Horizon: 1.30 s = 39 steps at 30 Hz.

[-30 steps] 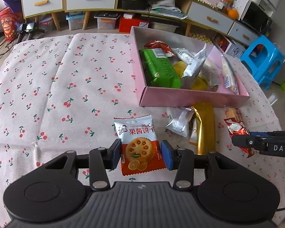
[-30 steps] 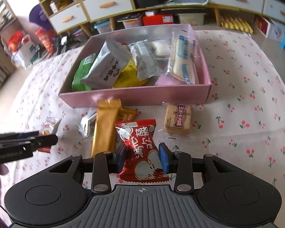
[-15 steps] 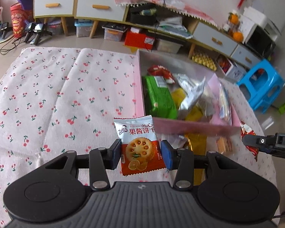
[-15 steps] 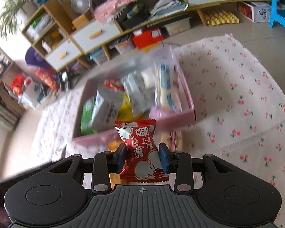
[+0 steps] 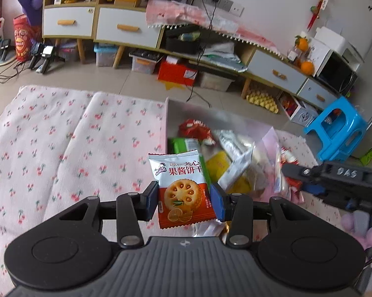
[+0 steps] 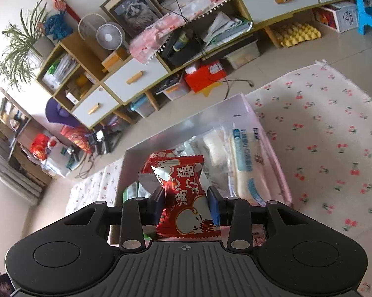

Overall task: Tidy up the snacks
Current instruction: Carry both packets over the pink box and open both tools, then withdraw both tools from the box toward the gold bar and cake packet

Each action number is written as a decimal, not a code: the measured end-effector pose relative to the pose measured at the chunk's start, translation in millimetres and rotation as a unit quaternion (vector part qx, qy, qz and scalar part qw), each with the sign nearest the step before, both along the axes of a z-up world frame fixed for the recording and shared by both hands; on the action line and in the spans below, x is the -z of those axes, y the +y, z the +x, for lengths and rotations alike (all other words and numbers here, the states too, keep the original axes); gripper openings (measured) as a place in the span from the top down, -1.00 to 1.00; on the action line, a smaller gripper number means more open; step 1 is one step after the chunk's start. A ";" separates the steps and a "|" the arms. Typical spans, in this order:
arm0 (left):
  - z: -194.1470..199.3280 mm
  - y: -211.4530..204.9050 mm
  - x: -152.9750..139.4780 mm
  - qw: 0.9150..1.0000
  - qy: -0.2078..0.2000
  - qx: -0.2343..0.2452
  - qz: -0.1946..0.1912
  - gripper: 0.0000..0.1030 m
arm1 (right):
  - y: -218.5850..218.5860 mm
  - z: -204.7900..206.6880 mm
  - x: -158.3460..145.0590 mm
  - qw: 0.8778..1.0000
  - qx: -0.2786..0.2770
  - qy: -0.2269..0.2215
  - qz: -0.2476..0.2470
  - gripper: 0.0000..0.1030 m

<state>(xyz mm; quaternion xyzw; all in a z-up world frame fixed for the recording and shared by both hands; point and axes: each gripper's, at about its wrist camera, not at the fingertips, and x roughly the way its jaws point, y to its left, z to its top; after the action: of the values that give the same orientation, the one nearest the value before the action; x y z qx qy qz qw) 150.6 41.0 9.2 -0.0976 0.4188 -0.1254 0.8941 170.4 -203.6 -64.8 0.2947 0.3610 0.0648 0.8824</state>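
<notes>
**Black grippers with blue pads**

The left gripper point(image 5: 184, 199) fills the lower part of the frame. Its body is matte black, with a ribbed grey plate in the bottom centre and two round discs at the sides. Silver screws sit on the linkage arms. The fingertips point(image 5: 217, 201) carry blue pads. The right gripper point(image 6: 186, 204) has the same look. At the right edge of the left view it shows white letters "DAS".

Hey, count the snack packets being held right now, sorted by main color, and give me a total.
White and orange: 1, the biscuit packet in the left gripper.
Red: 1, the candy packet in the right gripper.
Total: 2 held.
</notes>
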 end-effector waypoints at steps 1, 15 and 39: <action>2.4 -1.0 -0.2 1.000 -0.001 0.000 0.000 0.20 | 0.3 2.9 2.6 1.000 -0.002 -0.001 0.002 0.29; 53.7 -32.6 4.2 1.000 -0.015 0.021 0.009 0.20 | -18.1 8.6 15.0 1.000 0.015 0.015 0.020 -0.07; 64.9 -69.2 -4.2 0.996 -0.044 0.057 0.060 -0.22 | -28.8 3.1 12.1 1.000 0.012 0.015 0.001 -0.27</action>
<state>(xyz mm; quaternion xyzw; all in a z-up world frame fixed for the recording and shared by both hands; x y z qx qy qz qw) 215.6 -28.2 13.4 -0.0141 0.3910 -0.1545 0.9072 173.5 -232.4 -77.0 0.3008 0.3704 0.0506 0.8773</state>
